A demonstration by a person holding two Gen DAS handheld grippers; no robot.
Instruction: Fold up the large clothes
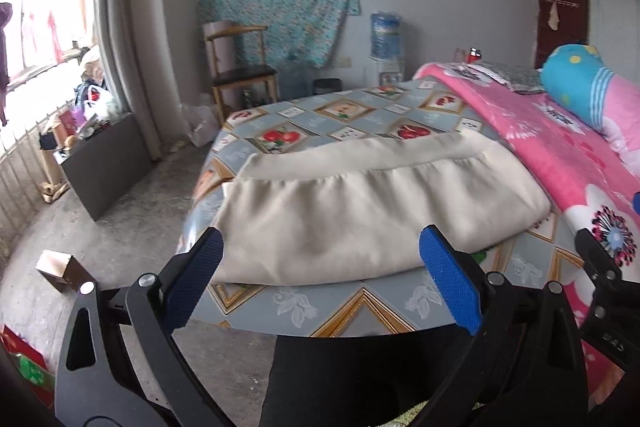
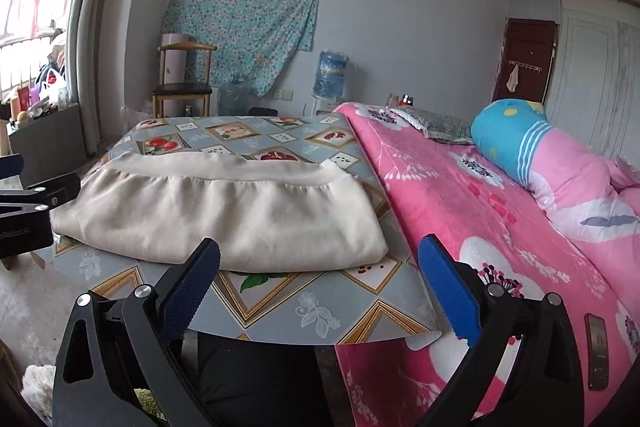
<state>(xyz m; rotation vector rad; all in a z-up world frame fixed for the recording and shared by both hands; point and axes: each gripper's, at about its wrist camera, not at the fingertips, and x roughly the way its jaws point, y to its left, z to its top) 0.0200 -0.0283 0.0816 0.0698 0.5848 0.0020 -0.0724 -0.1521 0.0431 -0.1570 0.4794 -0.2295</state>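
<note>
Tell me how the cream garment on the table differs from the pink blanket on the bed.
The cream garment is plain, with no print; the pink blanket carries flowers. The garment is folded into a compact stack with a gathered band along its far edge; the blanket is spread out flat. The garment rests on the patterned tablecloth; the blanket covers the bed beside the table. Neither is touched by a gripper.

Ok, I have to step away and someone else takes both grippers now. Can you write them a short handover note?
Left gripper: open, empty, short of the garment's near edge.
Right gripper: open, empty, also at that edge.
Cream garment: lies folded on the patterned table beside the pink bed, waistband on the far side.
Done: at least one fold, and it looks released.
Left: judge whether it needs another fold; if so, regrip the near edge.
</note>
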